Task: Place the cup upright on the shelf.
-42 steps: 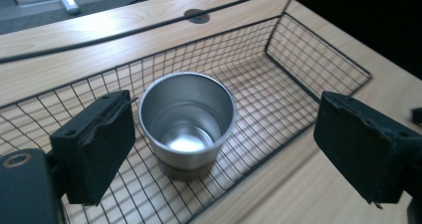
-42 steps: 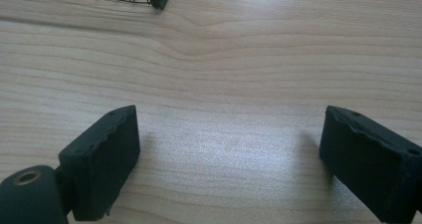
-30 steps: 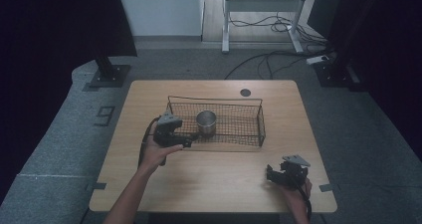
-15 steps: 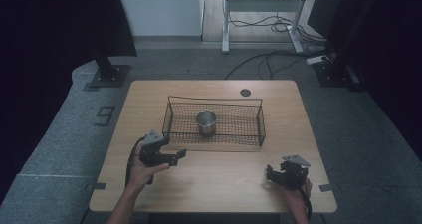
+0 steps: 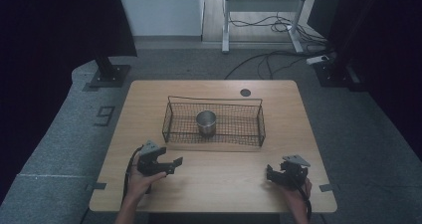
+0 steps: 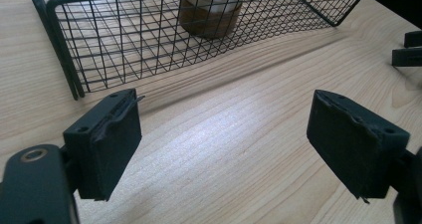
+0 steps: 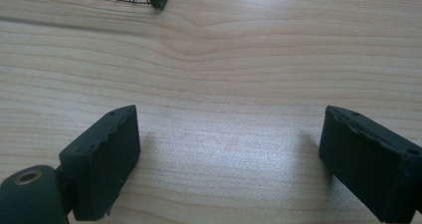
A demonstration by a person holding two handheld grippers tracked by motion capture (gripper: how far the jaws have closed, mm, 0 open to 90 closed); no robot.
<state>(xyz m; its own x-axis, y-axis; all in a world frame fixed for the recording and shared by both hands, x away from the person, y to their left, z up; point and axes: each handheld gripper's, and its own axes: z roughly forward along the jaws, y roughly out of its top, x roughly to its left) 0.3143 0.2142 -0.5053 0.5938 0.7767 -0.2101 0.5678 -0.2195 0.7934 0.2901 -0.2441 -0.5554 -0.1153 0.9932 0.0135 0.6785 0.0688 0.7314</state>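
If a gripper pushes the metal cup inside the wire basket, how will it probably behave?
The metal cup looks rigid and probably light. Its smooth sides may slip. Standing upright on the mesh of the wire basket, it might tip and then roll, though the walls should contain it.

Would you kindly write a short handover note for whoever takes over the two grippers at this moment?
Left gripper: jaws open, empty, low over the table in front of the wire basket, near its left end.
Right gripper: jaws open, empty, at the table's near right corner.
Metal cup: upright inside the basket, left of centre.
Done: the cup sits in the basket; neither gripper touches it.
Left: probably nothing on the cup; check before moving anything.
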